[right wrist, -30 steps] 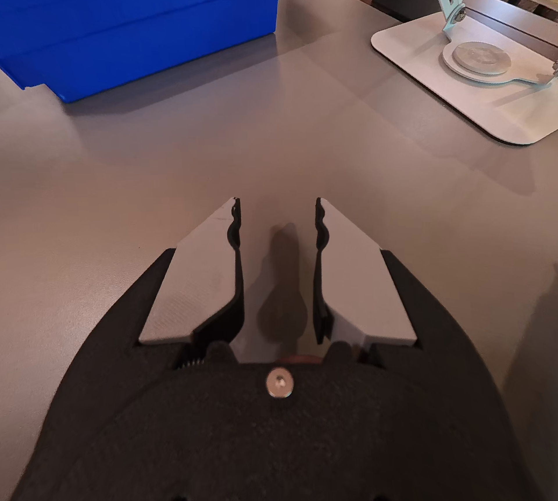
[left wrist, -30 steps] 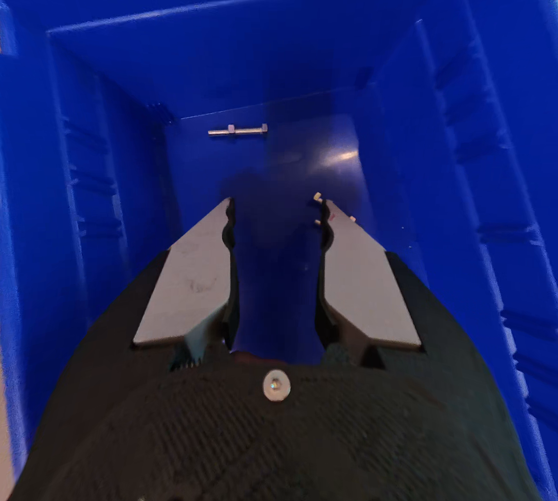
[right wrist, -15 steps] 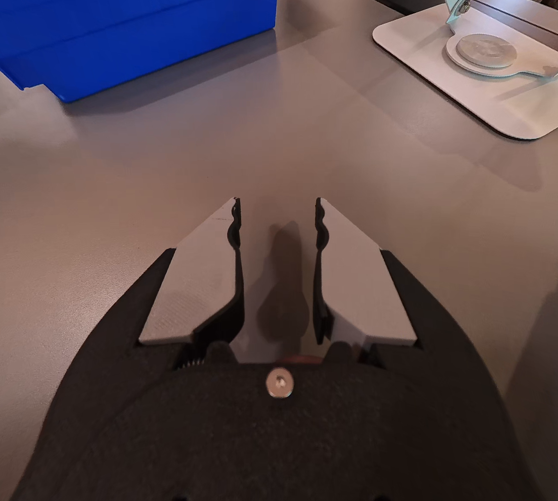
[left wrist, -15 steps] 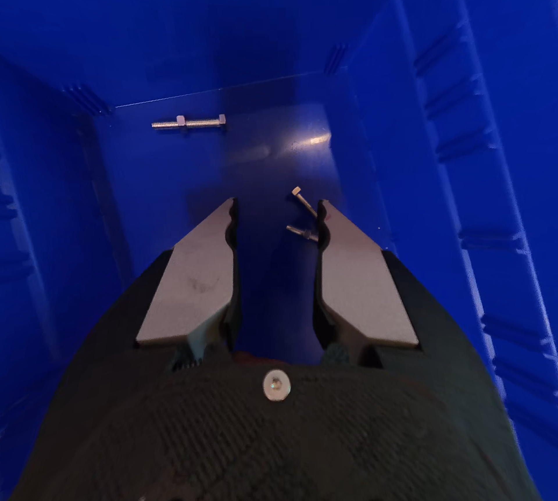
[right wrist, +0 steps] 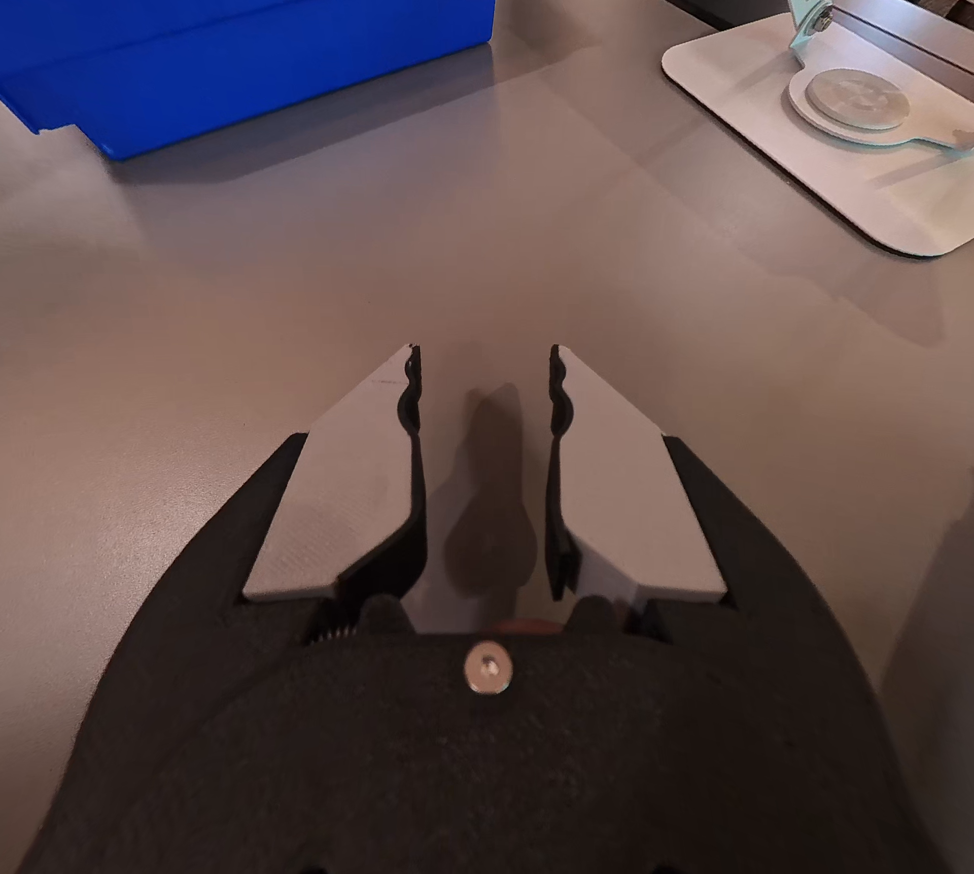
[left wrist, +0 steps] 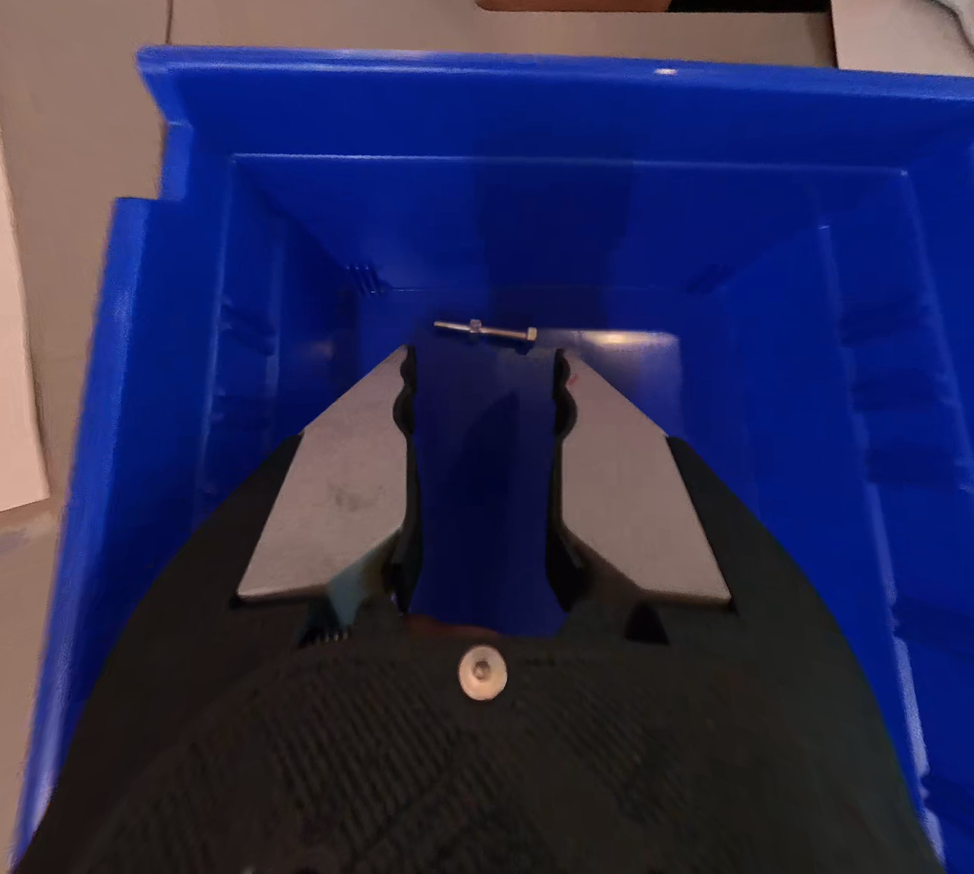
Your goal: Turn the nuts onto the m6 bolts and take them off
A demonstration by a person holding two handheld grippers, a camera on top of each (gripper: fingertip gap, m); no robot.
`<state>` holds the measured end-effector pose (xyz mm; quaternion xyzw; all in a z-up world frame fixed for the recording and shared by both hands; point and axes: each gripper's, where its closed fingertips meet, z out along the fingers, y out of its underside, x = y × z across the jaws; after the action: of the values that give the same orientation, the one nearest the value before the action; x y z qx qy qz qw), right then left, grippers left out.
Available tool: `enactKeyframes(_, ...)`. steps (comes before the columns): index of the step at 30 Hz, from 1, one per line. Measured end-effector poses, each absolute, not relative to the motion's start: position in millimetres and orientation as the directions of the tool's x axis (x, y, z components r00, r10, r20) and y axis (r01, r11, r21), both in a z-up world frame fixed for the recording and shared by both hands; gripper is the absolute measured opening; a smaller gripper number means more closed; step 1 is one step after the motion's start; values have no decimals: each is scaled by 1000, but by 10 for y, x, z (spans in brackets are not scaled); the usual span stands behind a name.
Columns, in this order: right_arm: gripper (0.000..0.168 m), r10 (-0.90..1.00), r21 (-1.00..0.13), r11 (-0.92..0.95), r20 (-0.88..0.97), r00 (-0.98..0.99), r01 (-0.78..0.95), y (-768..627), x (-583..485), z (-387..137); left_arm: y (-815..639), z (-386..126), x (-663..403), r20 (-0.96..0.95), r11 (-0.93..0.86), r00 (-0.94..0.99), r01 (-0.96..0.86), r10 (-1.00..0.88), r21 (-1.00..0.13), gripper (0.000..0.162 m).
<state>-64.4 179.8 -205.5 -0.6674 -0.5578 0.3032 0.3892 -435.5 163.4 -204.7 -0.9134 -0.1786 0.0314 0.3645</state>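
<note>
left gripper (left wrist: 482, 358): jaws apart, holding nothing, over the blue bin (left wrist: 527, 111) | bolt (left wrist: 485, 331) with 1 nut (left wrist: 474, 326): lies on bin floor by far wall | right gripper (right wrist: 484, 358): jaws apart, holding nothing, over grey table (right wrist: 263, 295) right of bin | white stand (right wrist: 822, 137): farther right

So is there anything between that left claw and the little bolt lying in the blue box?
Nothing visible. The left gripper, jaws open and empty, points straight at the bolt, which lies with a nut on it on the bare floor of the blue bin. Only open bin floor separates them.
</note>
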Motion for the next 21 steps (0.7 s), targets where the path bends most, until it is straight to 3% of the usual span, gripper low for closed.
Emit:
enactKeyframes(4,46,981,-856,-52,51,186,514,1777,-648,-2054,1775,-2223,-4271,134,-691,930,345,342,-635,56)
enactKeyframes(9,46,985,-854,-46,48,166,518,1736,-659,-2062,1814,-2332,-4350,-2,-758,951,246,310,-604,56)
enactKeyframes(21,46,989,-853,-57,22,145,518,1686,-673,-2068,1857,-2343,-4397,-5,-812,974,184,224,-555,63)
